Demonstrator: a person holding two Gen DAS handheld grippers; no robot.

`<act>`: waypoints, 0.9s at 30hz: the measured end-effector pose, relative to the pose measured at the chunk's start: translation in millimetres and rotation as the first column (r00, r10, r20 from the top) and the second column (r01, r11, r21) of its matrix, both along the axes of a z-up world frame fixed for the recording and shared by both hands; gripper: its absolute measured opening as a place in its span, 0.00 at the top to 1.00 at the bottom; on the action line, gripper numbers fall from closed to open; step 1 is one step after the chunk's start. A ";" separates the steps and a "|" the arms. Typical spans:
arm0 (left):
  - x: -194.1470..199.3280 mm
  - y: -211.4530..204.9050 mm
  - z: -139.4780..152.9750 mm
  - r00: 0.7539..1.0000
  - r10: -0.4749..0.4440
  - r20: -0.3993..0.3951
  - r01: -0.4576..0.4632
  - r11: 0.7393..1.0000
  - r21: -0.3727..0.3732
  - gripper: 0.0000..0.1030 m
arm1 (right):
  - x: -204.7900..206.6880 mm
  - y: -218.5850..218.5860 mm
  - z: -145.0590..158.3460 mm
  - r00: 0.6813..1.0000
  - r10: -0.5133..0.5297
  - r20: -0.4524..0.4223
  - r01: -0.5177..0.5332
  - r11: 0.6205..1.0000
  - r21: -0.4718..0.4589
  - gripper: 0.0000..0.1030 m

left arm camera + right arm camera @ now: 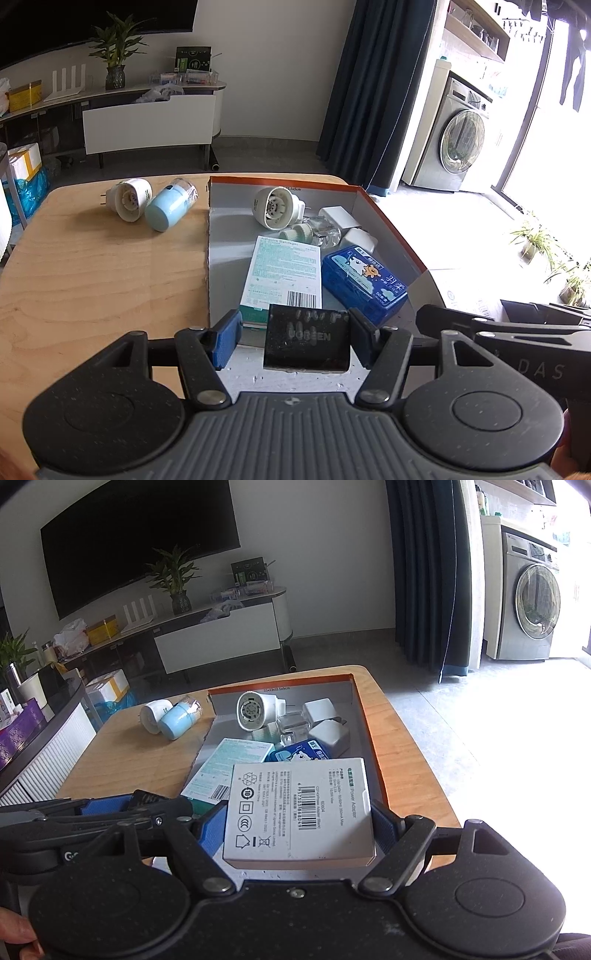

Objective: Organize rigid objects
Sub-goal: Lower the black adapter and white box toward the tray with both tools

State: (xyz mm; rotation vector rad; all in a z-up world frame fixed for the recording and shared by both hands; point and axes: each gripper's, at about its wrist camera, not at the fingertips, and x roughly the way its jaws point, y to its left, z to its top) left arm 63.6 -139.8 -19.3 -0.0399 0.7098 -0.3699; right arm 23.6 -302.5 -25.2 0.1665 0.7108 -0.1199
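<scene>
An orange-edged cardboard box [391, 225] [373, 738] on a wooden table holds a white plug-in device [275, 210], clear bottles, white chargers, a bandage box [284, 273] and a blue tissue pack [364, 284]. My left gripper [295, 341] stands over the box's near end with a black charger [306, 341] between its fingers; the left finger shows a gap. My right gripper [299, 823] is shut on a white power adapter box [299, 808] above the box. A white plug-in device [129, 199] and a light blue cylinder [170, 208] lie on the table left of the box.
The table's wood surface [103, 280] stretches left of the box. A TV stand [147, 122] with a plant stands behind. A washing machine [458, 147] and a dark curtain [373, 88] are at the right. The right gripper's arm [517, 332] shows in the left view.
</scene>
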 end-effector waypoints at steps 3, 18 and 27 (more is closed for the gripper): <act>1.4 0.0 -1.2 1.000 0.000 -0.005 0.000 1.000 -0.001 0.40 | 1.7 -0.9 -2.3 1.000 -0.002 -0.004 0.002 1.000 0.002 0.10; 4.6 -1.4 -6.9 1.000 -0.007 -0.020 0.007 1.000 0.001 0.40 | 6.3 -2.3 -7.4 1.000 -0.009 -0.018 0.009 1.000 0.008 0.10; 7.6 -2.9 -9.2 1.000 -0.014 -0.028 0.014 1.000 0.004 0.40 | 11.1 -6.3 -7.0 1.000 -0.015 -0.016 0.016 1.000 0.014 0.10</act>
